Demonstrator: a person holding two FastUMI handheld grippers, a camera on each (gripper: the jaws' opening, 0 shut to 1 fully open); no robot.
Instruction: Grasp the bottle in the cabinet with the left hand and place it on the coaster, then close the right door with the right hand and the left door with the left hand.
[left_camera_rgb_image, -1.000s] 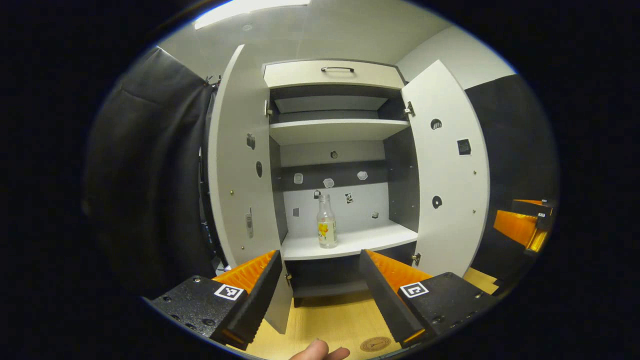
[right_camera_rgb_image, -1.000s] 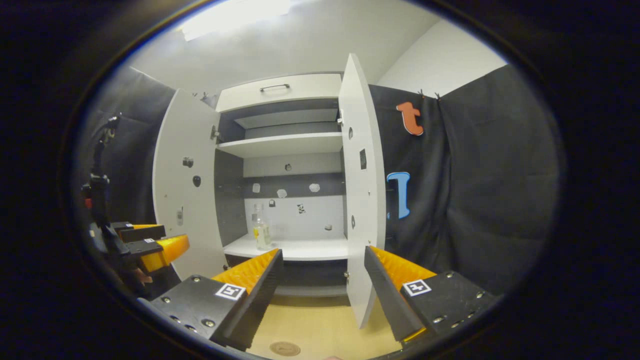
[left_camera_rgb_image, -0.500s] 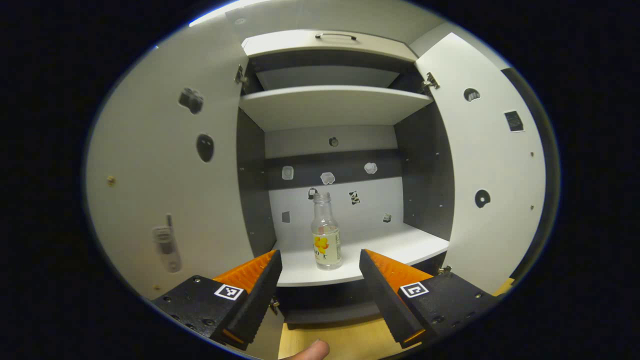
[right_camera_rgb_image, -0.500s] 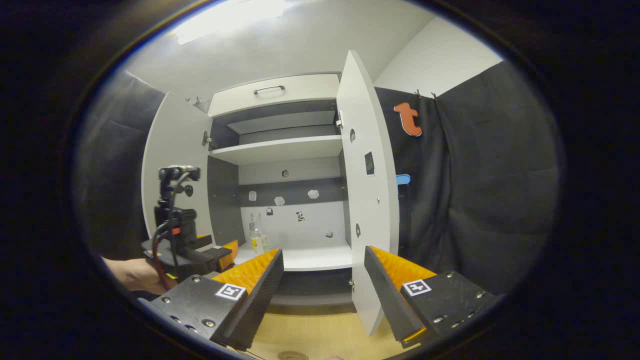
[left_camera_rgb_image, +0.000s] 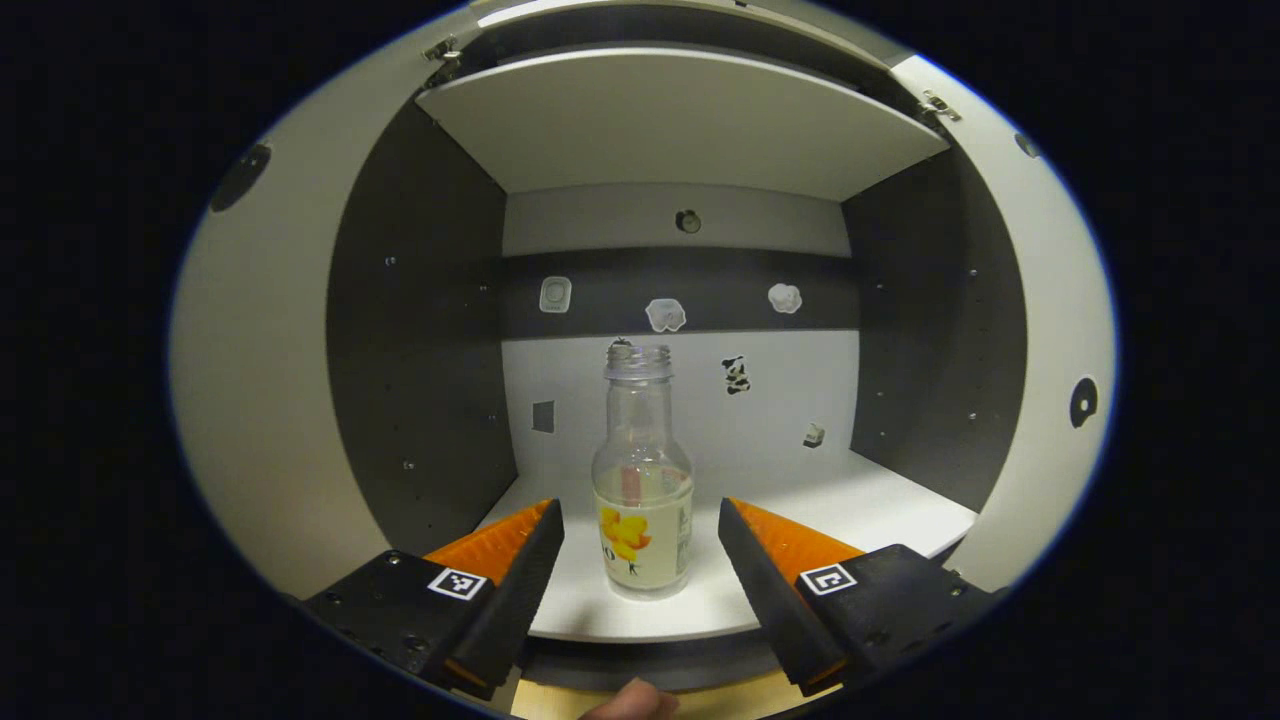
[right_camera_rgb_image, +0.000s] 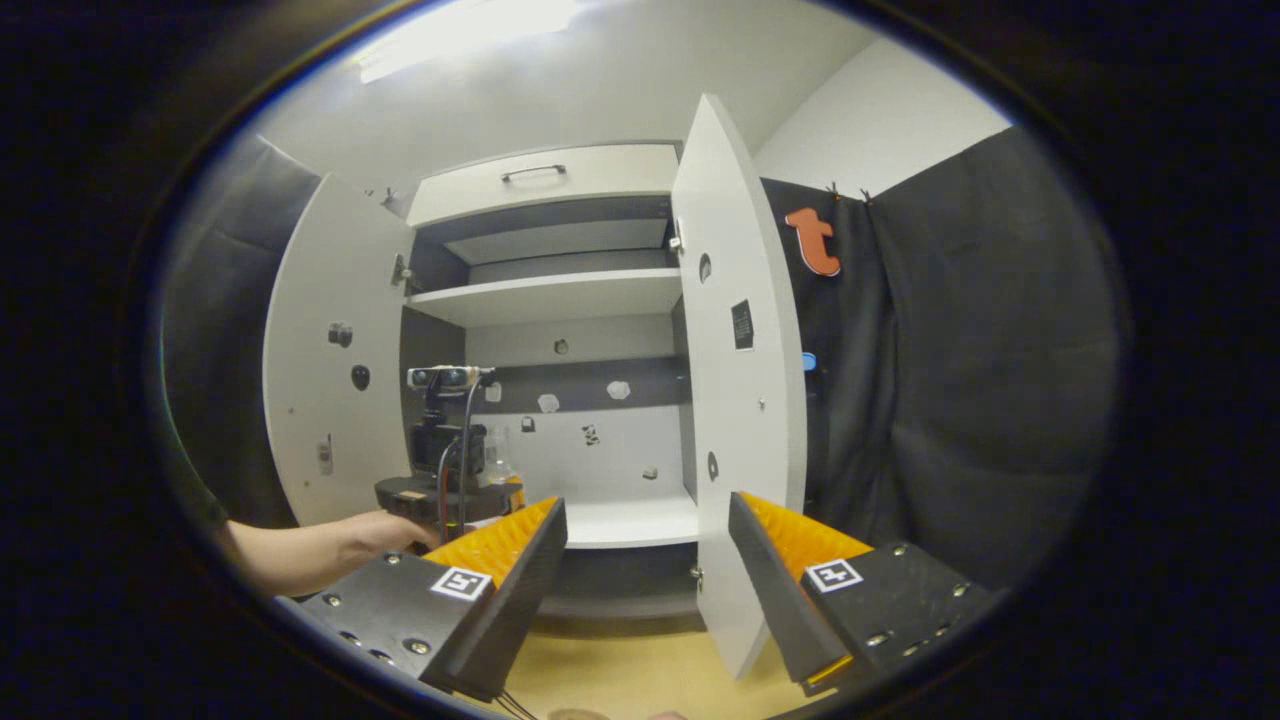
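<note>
At lower centre, our left gripper (left_camera_rgb_image: 640, 560) gapes wide around the clear glass bottle (left_camera_rgb_image: 642, 490), touching nothing; our right gripper (right_camera_rgb_image: 645, 560) gapes wide, empty.

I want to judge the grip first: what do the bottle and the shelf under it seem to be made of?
The bottle: clear and glossy, glass or hard plastic, since the back wall shows through it; it has a printed label. The shelf: white, matte, flat board, probably laminated wood.

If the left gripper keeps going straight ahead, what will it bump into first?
Probably the bottle. It stands upright on the cabinet shelf, right in line with the gap of the open left gripper. Past it is the cabinet's back wall.
</note>
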